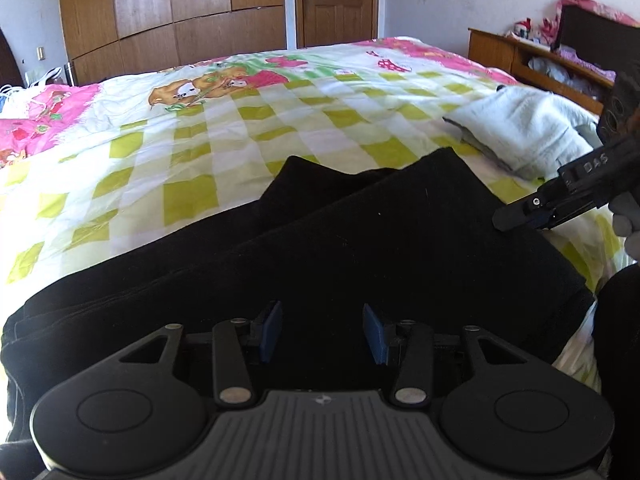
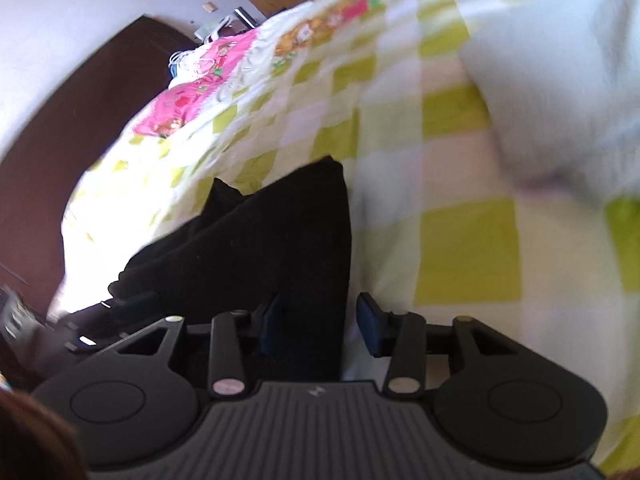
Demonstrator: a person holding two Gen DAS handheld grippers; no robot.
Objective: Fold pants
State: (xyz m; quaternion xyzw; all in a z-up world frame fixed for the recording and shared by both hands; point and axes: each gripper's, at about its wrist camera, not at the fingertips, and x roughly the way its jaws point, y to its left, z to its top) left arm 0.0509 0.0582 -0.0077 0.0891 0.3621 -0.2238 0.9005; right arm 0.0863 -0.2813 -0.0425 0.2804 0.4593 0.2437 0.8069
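Note:
Black pants [image 1: 360, 248] lie flat on the checked bedspread, legs stretching away toward the far leg ends [image 1: 400, 176]. My left gripper [image 1: 322, 332] is open, hovering low over the near part of the pants, nothing between its blue pads [image 1: 270, 330]. My right gripper shows in the left wrist view [image 1: 516, 216] at the pants' right edge. In the right wrist view the right gripper [image 2: 320, 324] is open, straddling the right edge of the pants [image 2: 260, 248], empty. That view is motion-blurred.
The bed carries a yellow-green checked sheet [image 1: 200, 152] with pink cartoon prints. A folded white towel or garment [image 1: 524, 128] lies at the right, close to the pants. A wooden headboard shelf [image 1: 520, 56], a wardrobe [image 1: 172, 12] and a door [image 1: 336, 0] stand behind.

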